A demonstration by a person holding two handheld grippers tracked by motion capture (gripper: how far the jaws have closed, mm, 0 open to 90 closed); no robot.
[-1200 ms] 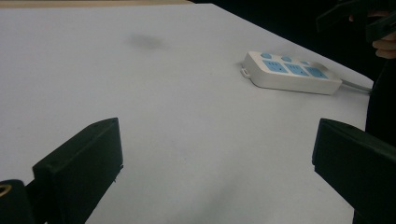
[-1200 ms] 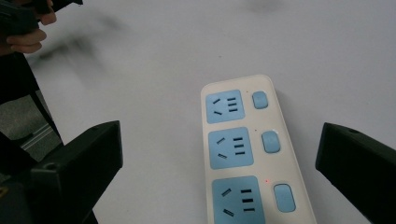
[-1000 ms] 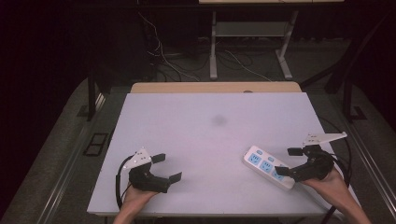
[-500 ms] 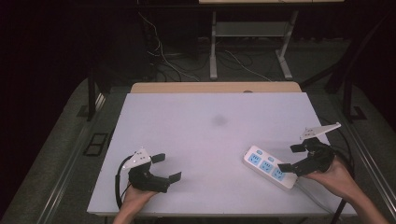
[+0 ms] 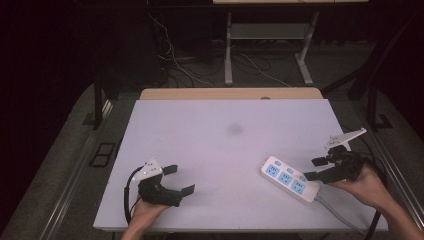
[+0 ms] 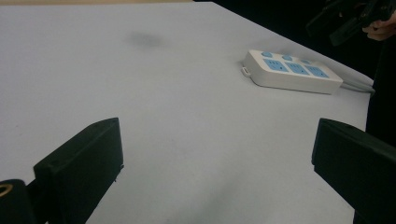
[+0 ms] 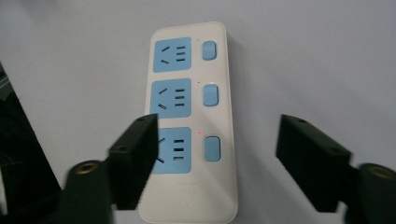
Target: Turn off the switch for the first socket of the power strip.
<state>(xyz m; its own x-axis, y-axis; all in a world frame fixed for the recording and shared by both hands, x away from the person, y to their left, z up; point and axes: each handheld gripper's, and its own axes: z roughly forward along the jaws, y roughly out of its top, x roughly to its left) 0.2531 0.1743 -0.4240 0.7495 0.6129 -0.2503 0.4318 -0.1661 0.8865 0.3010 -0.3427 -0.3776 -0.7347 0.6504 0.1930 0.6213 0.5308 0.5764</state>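
Note:
A white power strip (image 5: 290, 181) with three blue sockets and blue switches lies flat at the table's right front; it also shows in the left gripper view (image 6: 292, 72) and the right gripper view (image 7: 187, 93). My right gripper (image 5: 315, 169) hovers at the strip's right end, open; its jaws have just been closing, and the strip's near socket lies under and between them, untouched (image 7: 218, 128). A tiny red light (image 7: 199, 132) glows beside the nearest switch. My left gripper (image 5: 179, 180) rests open and holding nothing at the left front (image 6: 215, 163).
The white table (image 5: 225, 150) has a faint grey smudge (image 5: 234, 129) near its middle. The strip's grey cable (image 5: 340, 215) runs off toward the front right edge. A wooden ledge (image 5: 230, 93) borders the far side, with desk legs and cables behind.
The right gripper has shifted slightly over the strip's end and its jaws stand narrower than before. The strip and the left gripper have not moved.

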